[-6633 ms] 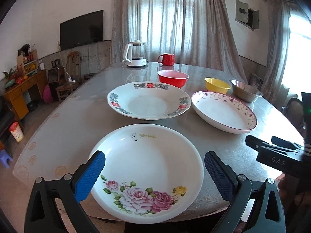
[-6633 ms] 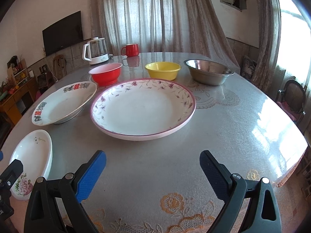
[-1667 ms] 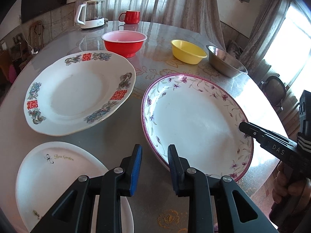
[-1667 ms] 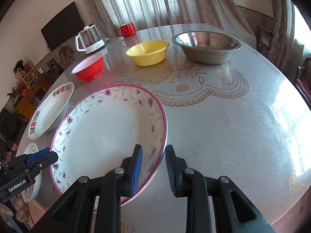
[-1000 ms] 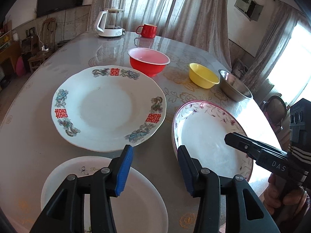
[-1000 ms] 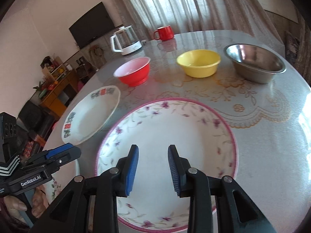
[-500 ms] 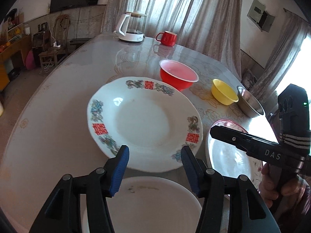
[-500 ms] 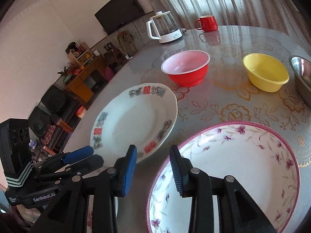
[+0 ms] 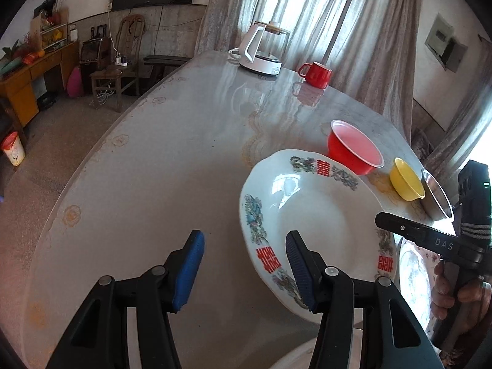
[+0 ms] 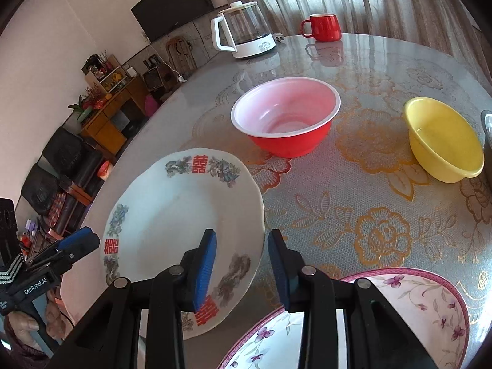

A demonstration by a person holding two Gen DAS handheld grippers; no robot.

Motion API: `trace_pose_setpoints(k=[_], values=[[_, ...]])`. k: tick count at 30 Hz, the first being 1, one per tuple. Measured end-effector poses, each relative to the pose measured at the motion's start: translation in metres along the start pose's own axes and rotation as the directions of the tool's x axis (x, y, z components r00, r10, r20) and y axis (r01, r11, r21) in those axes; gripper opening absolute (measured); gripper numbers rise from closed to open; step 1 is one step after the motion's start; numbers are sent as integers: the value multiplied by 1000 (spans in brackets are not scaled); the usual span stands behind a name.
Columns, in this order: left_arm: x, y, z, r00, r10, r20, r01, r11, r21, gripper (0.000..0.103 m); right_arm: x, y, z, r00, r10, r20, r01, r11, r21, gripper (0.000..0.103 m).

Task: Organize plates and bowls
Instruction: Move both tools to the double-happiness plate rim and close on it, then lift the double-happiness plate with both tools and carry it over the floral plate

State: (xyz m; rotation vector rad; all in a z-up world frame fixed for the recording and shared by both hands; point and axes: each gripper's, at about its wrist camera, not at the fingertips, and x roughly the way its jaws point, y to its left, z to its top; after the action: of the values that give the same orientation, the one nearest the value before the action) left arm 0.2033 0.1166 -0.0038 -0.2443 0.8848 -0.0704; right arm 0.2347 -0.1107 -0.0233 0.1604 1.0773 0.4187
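Observation:
A white plate with red characters (image 9: 310, 212) lies on the round table; it also shows in the right wrist view (image 10: 172, 215). My left gripper (image 9: 243, 264) is open, straddling that plate's left rim. My right gripper (image 10: 241, 264) is open, straddling its right rim. A purple-flowered plate (image 10: 399, 313) lies at lower right, partly hidden. A red bowl (image 10: 286, 117), a yellow bowl (image 10: 442, 141) and a steel bowl (image 9: 436, 196) stand beyond. A sliver of a third white plate (image 9: 295, 356) shows at the bottom.
A white kettle (image 10: 243, 30) and a red mug (image 10: 323, 27) stand at the table's far side. The table's left edge (image 9: 86, 160) drops to the floor, with a chair and cabinets beyond.
Both grippers left the purple-flowered plate and swung left to the plate with red characters. Both have opened a little wider and now straddle its opposite rims.

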Motion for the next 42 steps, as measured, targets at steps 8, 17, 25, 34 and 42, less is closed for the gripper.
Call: trace_pose_setpoints(k=[8,17,25,34,42], values=[[24,9,8,996,-82,-33,80,996,-45,35,19,4,3,999,3,-43,-3,1000,-14,37],[42,-3,17,989,-119,-85,118,993,-19,29,25,8,4,998,-21,-54,17,997,-81,37],[52,-10,20,988,-89,-129,89,996,0,28,26,7,6,998,-15,-57,10,995,-95,37],[49,-11,19,988,-69,-136,77,995,57,30,24,5,8,998,-7,-61,1,996,-90,37],[51,-9,21,988,-76,-137,83,995,53,30,27,10,6,998,-12,-66,5,994,-108,39]])
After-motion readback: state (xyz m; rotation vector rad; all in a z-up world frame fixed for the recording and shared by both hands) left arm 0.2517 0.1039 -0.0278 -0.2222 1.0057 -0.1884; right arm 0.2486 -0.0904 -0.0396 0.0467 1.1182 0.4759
